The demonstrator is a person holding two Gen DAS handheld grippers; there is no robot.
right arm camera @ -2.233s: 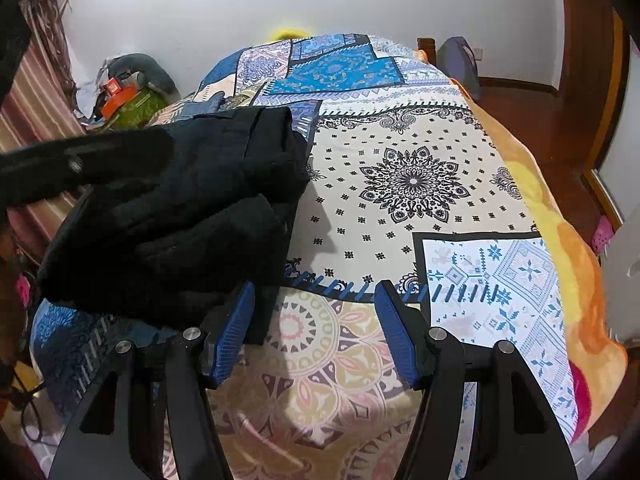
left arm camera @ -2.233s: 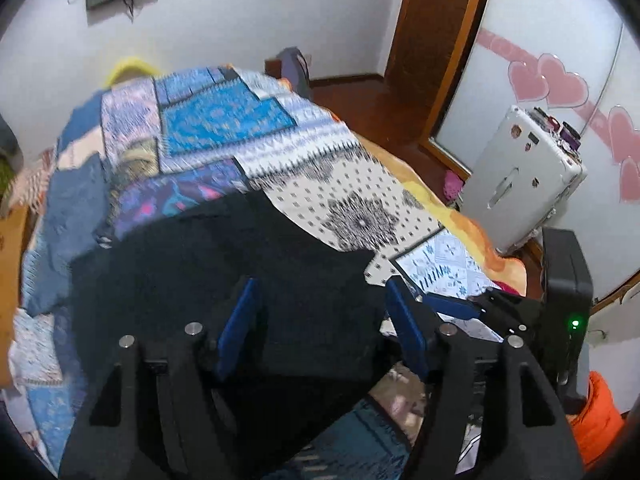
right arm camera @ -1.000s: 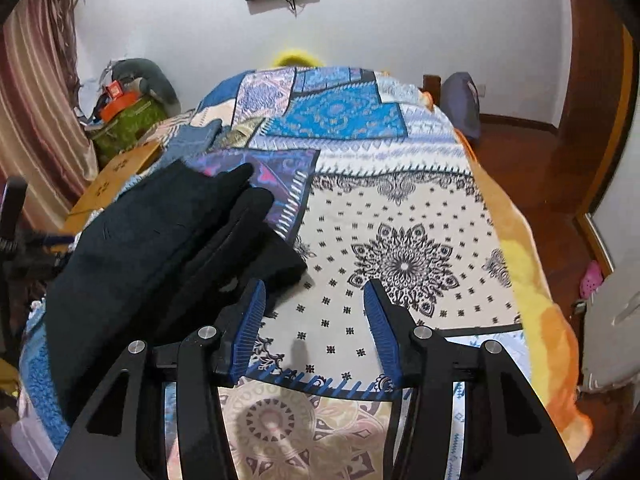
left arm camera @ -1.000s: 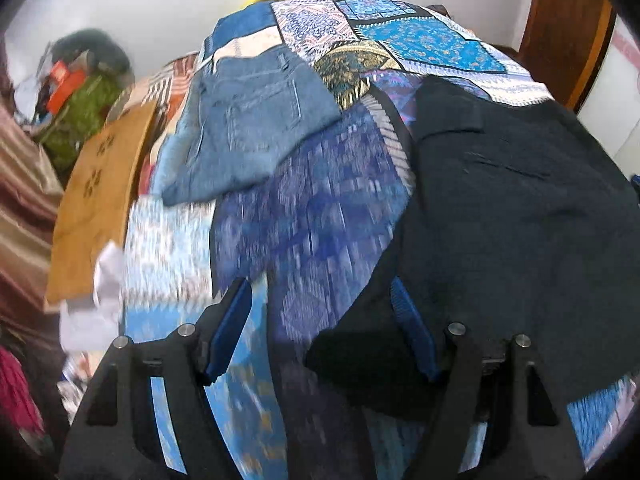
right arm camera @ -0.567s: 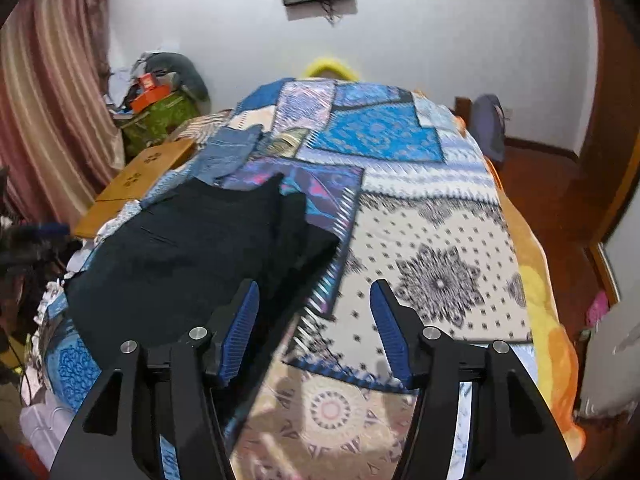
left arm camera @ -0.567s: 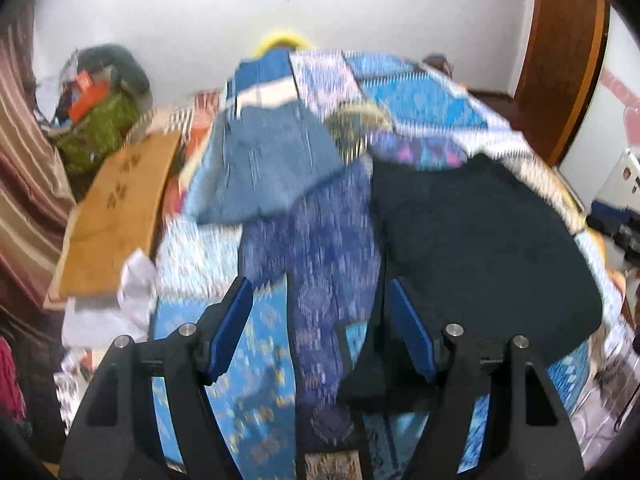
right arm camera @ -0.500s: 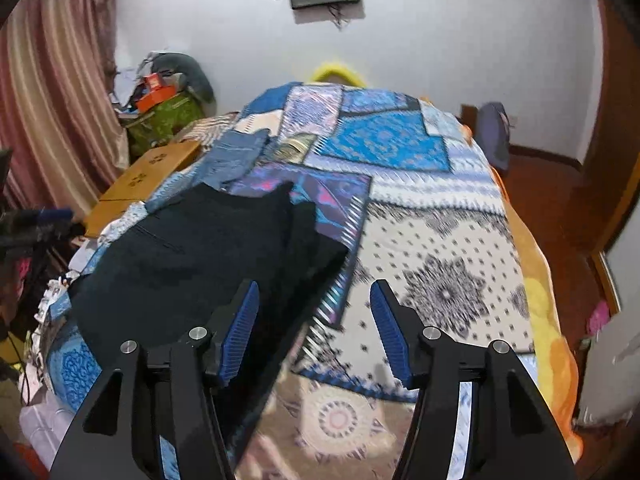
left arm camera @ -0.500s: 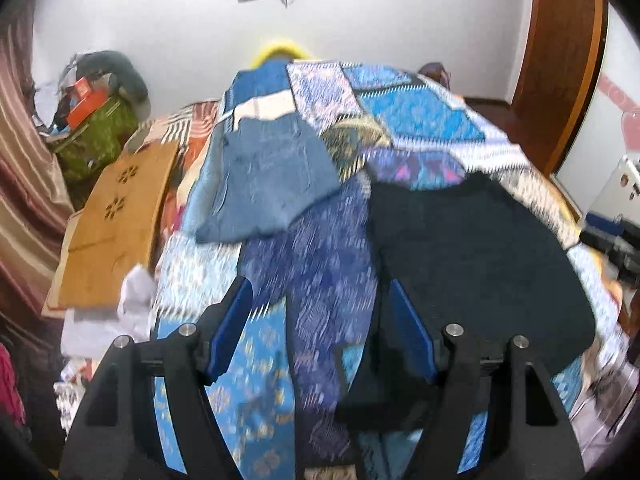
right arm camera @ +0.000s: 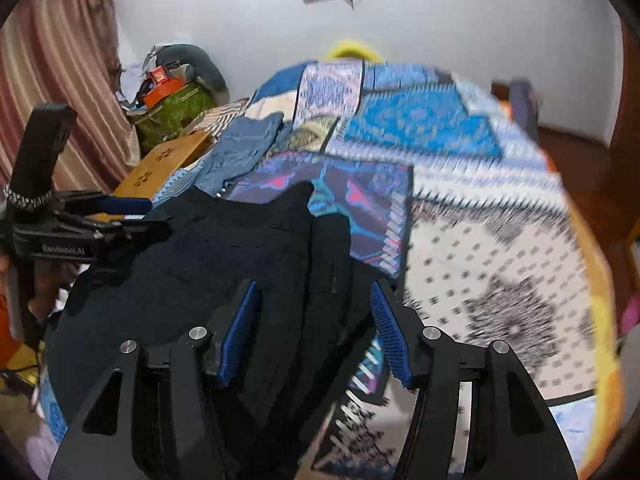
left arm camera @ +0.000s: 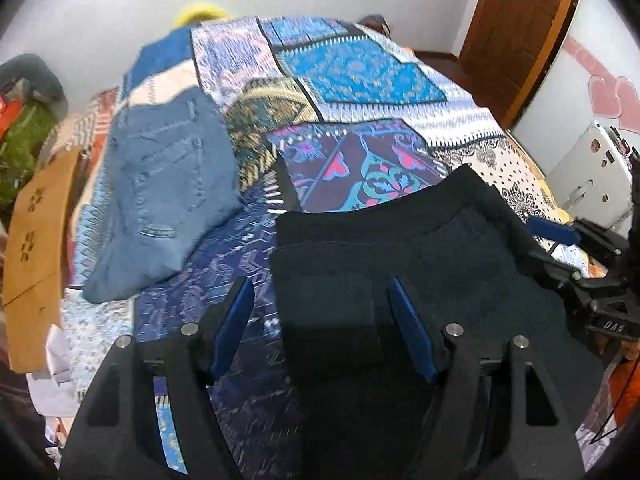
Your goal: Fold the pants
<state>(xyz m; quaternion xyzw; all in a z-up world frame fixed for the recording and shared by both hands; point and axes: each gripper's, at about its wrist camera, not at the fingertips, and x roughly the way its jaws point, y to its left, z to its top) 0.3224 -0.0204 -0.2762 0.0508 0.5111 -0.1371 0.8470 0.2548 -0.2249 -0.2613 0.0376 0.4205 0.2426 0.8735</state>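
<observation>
Black pants [left arm camera: 420,272] lie spread on the patchwork bedspread [left arm camera: 352,60] at the near end of the bed, also in the right wrist view [right arm camera: 240,256]. My left gripper [left arm camera: 324,320] is open, its blue pads straddling the pants' near left edge just above the cloth. My right gripper [right arm camera: 316,320] is open over the pants' right edge, where the cloth is bunched in folds. Neither holds anything. The right gripper shows at the right in the left wrist view [left arm camera: 568,248], and the left gripper at the left in the right wrist view [right arm camera: 116,216].
Folded blue jeans [left arm camera: 160,196] lie on the bed's left side. A wooden lap table [left arm camera: 32,232] leans beside the bed at left. A white suitcase [left arm camera: 592,184] stands to the right. Bags and clutter [right arm camera: 172,96] sit by the curtain. A dark wooden door [left arm camera: 520,28] is at far right.
Both grippers have come down and in over the black pants. The pants now lie between the fingers of each. The right wrist view is blurred from motion.
</observation>
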